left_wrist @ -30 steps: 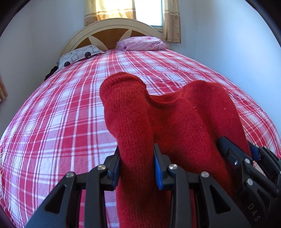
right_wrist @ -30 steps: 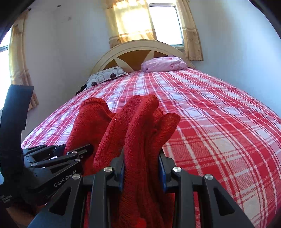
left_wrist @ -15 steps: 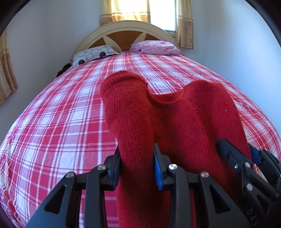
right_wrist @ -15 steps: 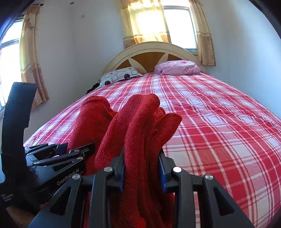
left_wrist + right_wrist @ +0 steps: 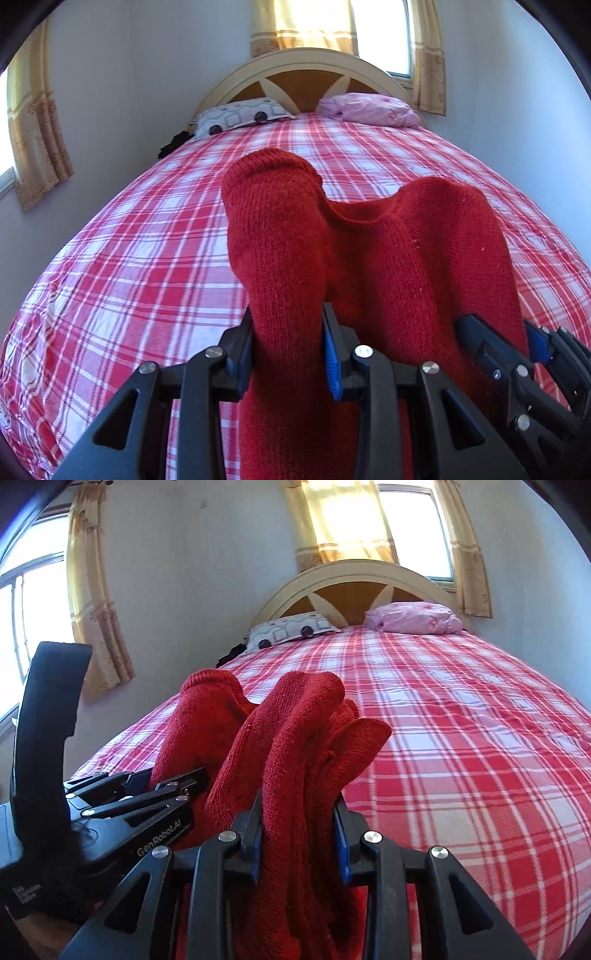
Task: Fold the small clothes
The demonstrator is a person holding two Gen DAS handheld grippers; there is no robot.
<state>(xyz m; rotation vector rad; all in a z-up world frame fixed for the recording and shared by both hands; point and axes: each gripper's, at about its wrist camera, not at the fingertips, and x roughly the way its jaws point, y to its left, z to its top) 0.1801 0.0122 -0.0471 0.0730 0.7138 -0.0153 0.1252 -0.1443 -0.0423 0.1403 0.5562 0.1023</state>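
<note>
Left tool [image 5: 288, 354]: fingers pressed against both sides of one bunched end of the red knitted garment [image 5: 354, 266], pinching it. Right tool [image 5: 299, 842]: fingers pinching a thicker bundle of several layers of the same garment [image 5: 295, 746]. The garment is held up between the two tools, above the near part of the bed [image 5: 147, 240], which is covered by a red and white checked sheet; whether its lower part touches the bed is hidden by the tools. In the right wrist view the left tool [image 5: 147, 786] appears just beside the right one, to its left, with cloth between them. Far end of the bed: a patterned pillow [image 5: 240, 116] on the left, a pink pillow [image 5: 369, 109] on the right, the headboard [image 5: 299, 70] behind them.

Risks, as judged from this pose: the right-hand bundle is thick and uneven, so an inner layer may slide out when the cloth is lowered, spoiling the fold. The two grips sit close together, so slack cloth between them may crease or twist. Loose knit may also snag on a finger edge at release and drag the folded piece out of line.
</note>
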